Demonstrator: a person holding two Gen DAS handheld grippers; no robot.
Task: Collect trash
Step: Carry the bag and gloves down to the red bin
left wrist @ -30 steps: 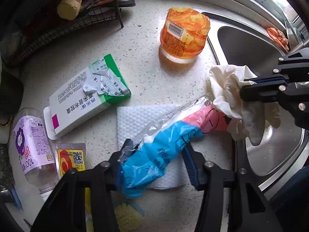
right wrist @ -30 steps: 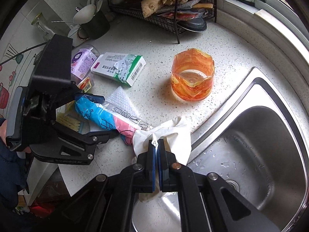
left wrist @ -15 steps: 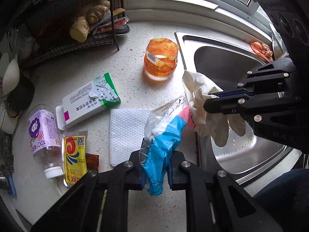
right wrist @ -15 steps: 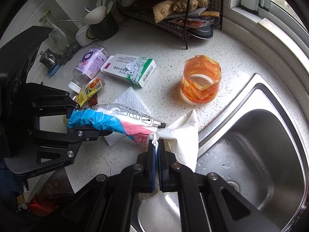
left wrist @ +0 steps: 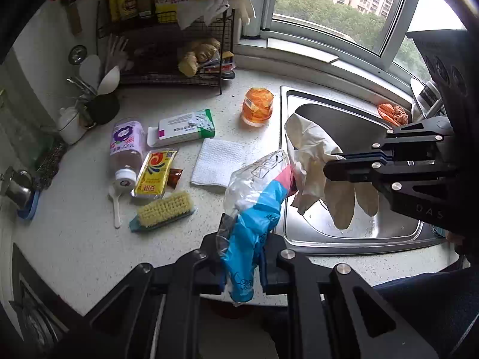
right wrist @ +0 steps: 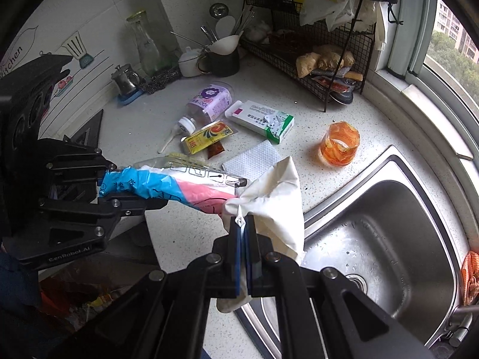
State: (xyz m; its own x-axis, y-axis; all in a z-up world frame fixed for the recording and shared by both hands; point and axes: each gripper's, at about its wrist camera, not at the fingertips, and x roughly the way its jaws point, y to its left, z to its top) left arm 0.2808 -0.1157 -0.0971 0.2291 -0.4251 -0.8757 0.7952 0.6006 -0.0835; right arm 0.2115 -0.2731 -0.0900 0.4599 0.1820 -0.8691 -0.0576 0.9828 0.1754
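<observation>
My left gripper (left wrist: 242,264) is shut on a crumpled blue, pink and clear plastic wrapper (left wrist: 257,203), held in the air above the counter's front edge; the wrapper also shows in the right wrist view (right wrist: 167,184). My right gripper (right wrist: 243,230) is shut on a cream rubber glove (right wrist: 277,203), which hangs over the sink rim; in the left wrist view the glove (left wrist: 311,155) dangles beside the wrapper's pink end and touches it.
On the counter (left wrist: 77,239) lie a white paper towel (left wrist: 218,161), a green-and-white box (left wrist: 182,124), an orange plastic cup (left wrist: 258,110), a purple-labelled bottle (left wrist: 125,146), a yellow sachet (left wrist: 154,173), a scrub brush (left wrist: 163,211) and a white spoon (left wrist: 115,206). The steel sink (right wrist: 380,239) lies right; a wire rack (left wrist: 167,51) stands behind.
Both grippers have risen well above the counter, lifting the wrapper and the glove with them. The left gripper closed on the wrapper. Far more of the counter is now in view.
</observation>
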